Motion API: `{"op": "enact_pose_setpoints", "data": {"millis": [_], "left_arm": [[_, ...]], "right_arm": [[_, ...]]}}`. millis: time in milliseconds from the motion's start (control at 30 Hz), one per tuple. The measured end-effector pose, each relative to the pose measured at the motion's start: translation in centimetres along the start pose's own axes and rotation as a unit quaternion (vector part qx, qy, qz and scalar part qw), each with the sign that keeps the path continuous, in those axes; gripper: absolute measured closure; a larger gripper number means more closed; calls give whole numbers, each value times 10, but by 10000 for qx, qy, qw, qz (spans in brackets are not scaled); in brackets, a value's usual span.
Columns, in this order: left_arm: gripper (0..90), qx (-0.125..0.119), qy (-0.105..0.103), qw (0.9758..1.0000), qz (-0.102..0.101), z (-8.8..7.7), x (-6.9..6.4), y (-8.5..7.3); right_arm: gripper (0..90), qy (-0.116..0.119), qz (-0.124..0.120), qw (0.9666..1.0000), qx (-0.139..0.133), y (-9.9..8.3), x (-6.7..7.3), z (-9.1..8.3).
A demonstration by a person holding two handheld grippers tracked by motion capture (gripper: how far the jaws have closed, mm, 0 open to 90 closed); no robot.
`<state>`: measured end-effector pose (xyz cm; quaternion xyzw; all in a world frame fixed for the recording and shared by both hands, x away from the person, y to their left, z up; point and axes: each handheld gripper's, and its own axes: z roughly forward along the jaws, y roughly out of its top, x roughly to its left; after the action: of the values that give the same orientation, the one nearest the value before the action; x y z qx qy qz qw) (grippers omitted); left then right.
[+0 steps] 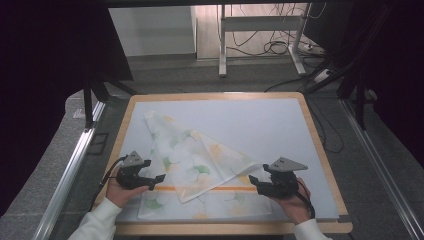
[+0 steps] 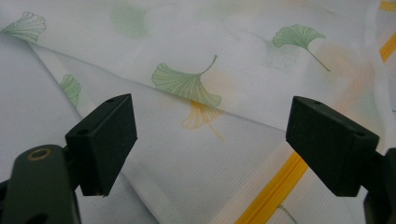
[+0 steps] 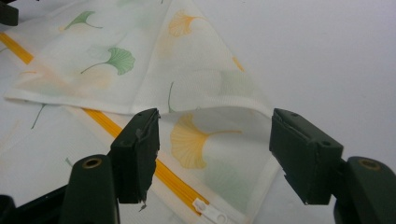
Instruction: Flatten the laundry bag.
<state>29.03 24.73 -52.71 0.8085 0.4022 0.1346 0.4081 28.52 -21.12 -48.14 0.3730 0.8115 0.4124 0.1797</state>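
Note:
A thin white cloth cover (image 1: 195, 165) printed with green and orange ginkgo leaves lies on the mat, its upper part folded down into a triangle. An orange zipper (image 1: 210, 188) runs along its near side, and its white pull (image 3: 210, 213) lies close in front of my right gripper. My left gripper (image 1: 159, 178) stands at the cover's left edge, open, with the cloth (image 2: 201, 84) spread beneath its jaws. My right gripper (image 1: 253, 182) is at the cover's right corner, also open; the folded corner (image 3: 205, 135) lies between and below its jaws, untouched.
A pale grey mat (image 1: 270, 125) covers a wooden tabletop (image 1: 320, 145). Metal rails (image 1: 75, 160) run along both sides on the floor. A desk frame (image 1: 222, 45) and cables (image 1: 275, 47) stand beyond the far edge. The mat's far right half is bare.

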Motion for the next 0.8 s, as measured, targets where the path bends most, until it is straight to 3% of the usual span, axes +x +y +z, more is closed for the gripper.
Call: {"op": "enact_pose_setpoints", "data": {"millis": [300,800], "left_arm": [[159,22,-7,10000,10,1,0,0],[165,32,-69,10000,43,1,0,0]], "right_arm": [[340,187,47,9998,-2,10,5,9],[338,611,-292,9976,130,35,38,35]]}}
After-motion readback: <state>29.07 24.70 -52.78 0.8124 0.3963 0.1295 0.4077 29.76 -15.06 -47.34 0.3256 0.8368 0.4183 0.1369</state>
